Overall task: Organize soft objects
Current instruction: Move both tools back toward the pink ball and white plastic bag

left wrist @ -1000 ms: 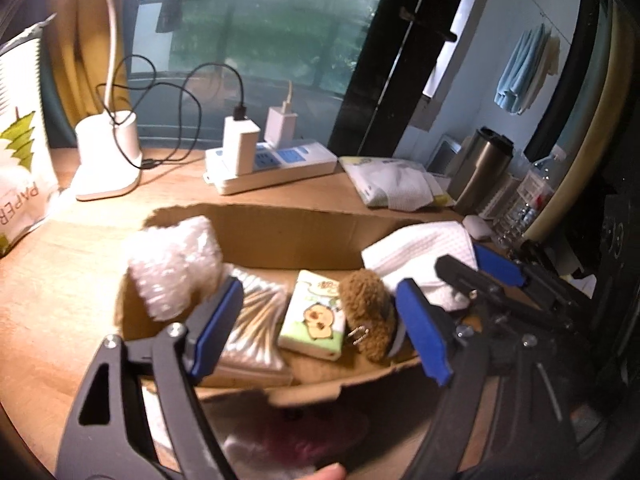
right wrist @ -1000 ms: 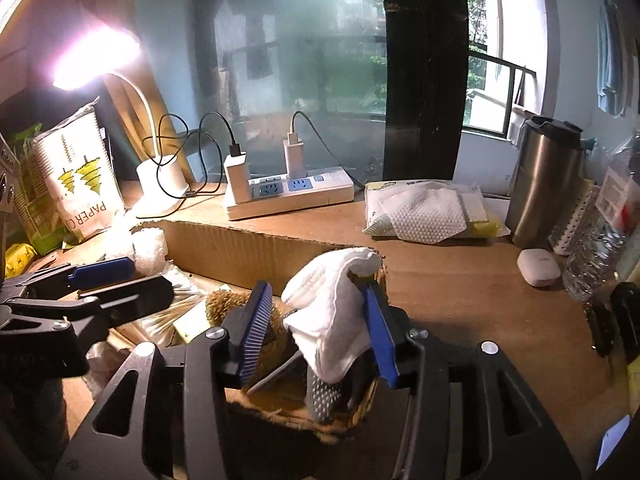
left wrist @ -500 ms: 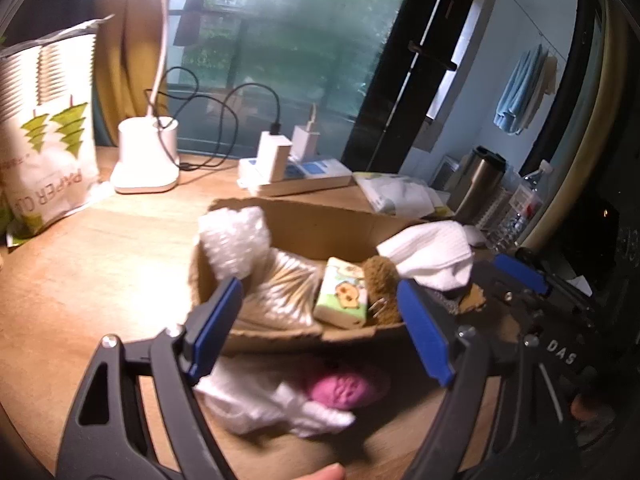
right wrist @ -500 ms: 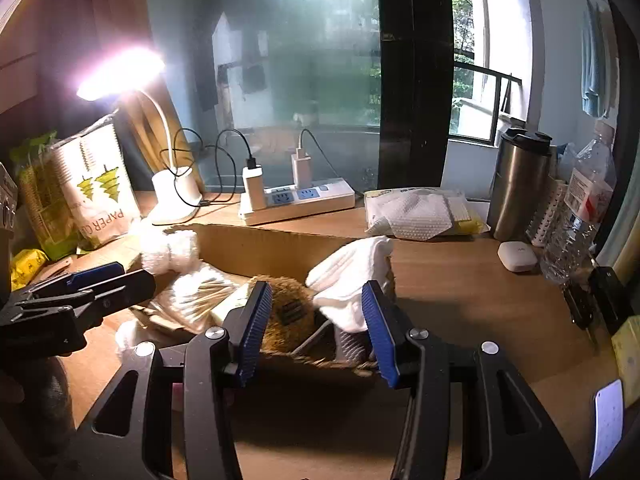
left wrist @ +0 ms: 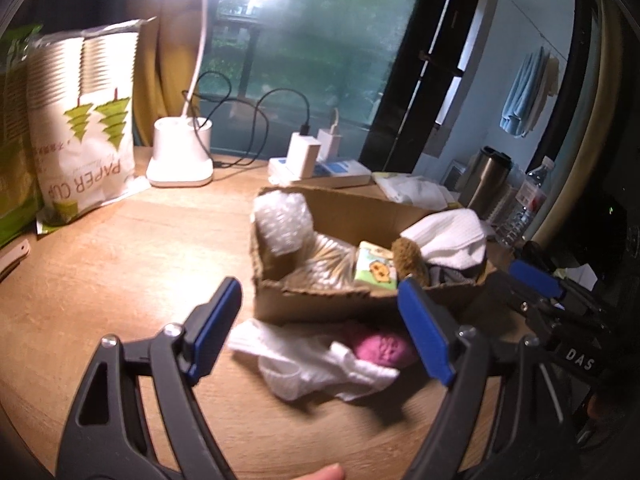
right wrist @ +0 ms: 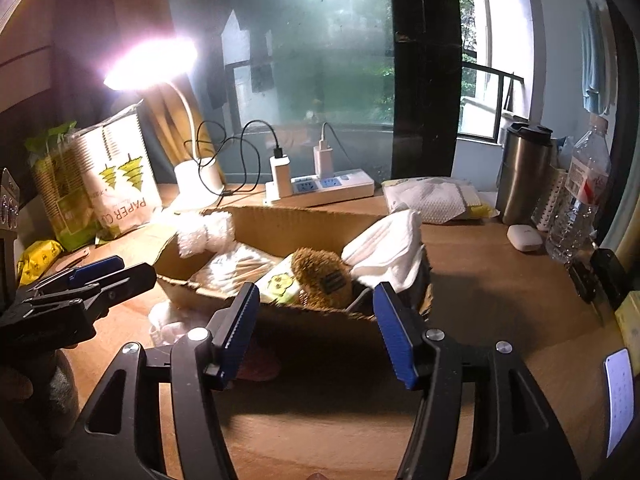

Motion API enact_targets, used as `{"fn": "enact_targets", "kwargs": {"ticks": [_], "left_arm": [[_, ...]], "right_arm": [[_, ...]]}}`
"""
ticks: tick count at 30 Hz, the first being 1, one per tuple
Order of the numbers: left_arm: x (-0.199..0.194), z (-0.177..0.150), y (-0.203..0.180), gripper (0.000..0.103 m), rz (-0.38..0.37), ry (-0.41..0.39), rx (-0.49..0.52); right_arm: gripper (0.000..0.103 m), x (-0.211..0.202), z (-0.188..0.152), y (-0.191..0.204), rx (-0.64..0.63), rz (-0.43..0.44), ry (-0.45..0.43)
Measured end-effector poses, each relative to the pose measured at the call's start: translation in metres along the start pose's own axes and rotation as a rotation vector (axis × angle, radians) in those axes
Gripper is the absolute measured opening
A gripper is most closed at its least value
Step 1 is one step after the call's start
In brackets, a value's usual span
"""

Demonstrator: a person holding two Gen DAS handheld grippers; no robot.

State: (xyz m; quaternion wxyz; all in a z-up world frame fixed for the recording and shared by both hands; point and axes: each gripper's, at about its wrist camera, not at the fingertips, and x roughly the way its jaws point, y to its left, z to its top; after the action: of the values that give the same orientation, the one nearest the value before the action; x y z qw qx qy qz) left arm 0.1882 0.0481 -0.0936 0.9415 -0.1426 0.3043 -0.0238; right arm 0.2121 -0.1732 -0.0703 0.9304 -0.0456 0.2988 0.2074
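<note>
Both tools empty, left tool (left wrist: 320, 328) wide, right tool (right wrist: 316, 330) opening; I'd pinch the limp, light white cloth (left wrist: 308, 364) on the worktop (left wrist: 120, 272) at a bunched fold

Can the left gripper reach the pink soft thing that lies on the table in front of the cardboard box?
Probably yes. The left gripper is open and empty, and the pink soft thing lies uncovered beside the white cloth, outside the cardboard box, with nothing between.
</note>
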Motion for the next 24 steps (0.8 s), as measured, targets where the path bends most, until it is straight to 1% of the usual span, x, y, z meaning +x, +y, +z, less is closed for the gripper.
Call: {"fn": "enact_targets", "kwargs": {"ticks": [5,8,13,24], "left_arm": [[0.003,-0.006,0.013,0.082,0.006,0.014,-0.028],[0.002,-0.01,0.019,0.082,0.011,0.014,-0.033],[0.005,-0.017,0.029,0.082,0.019,0.034,-0.051],[0.016,-0.027,0.048,0.082,0.027,0.087,-0.094]], "right_arm": [[0.064,0.008,-0.004,0.012,-0.018,0.018,0.02],[0.07,0.015,-0.008,0.018,-0.017,0.032,0.034],[0.072,0.027,-0.014,0.028,-0.031,0.057,0.065],[0.073,0.061,-0.027,0.051,-0.049,0.117,0.152]]}}
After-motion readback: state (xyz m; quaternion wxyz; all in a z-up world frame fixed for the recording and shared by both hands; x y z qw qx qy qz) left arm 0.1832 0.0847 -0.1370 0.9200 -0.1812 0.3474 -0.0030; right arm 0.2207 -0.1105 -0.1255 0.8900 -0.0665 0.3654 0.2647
